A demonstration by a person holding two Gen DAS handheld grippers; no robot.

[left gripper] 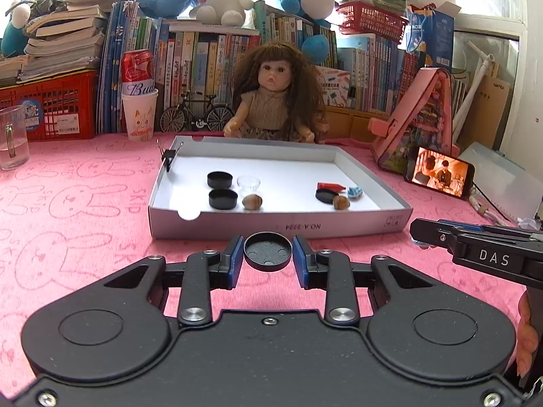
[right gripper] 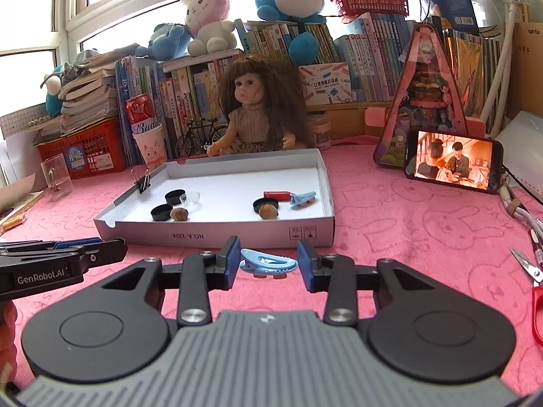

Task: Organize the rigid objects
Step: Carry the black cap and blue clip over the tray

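Observation:
A black round cap [left gripper: 268, 251] sits between the blue pads of my left gripper [left gripper: 268, 247], which is shut on it just in front of the white shallow box [left gripper: 278, 227]. My right gripper [right gripper: 268, 254] is shut on a light blue hair clip [right gripper: 268, 263], also low over the pink cloth before the box [right gripper: 217, 237]. Inside the box lie two black caps [left gripper: 223, 198], a clear little cup [left gripper: 248, 182] and a nut [left gripper: 252, 201] on the left. On the right lie a red piece [left gripper: 331, 187], another black cap [left gripper: 325, 195], a nut [left gripper: 341, 202] and a blue clip [left gripper: 355, 191].
A black binder clip [left gripper: 168, 157] grips the box's left wall. A doll [left gripper: 275, 101] sits behind the box, and a lit phone [left gripper: 439, 176] leans at the right. A glass mug [left gripper: 12, 139] stands far left. Scissors [right gripper: 529, 264] lie at the right edge. Books and baskets line the back.

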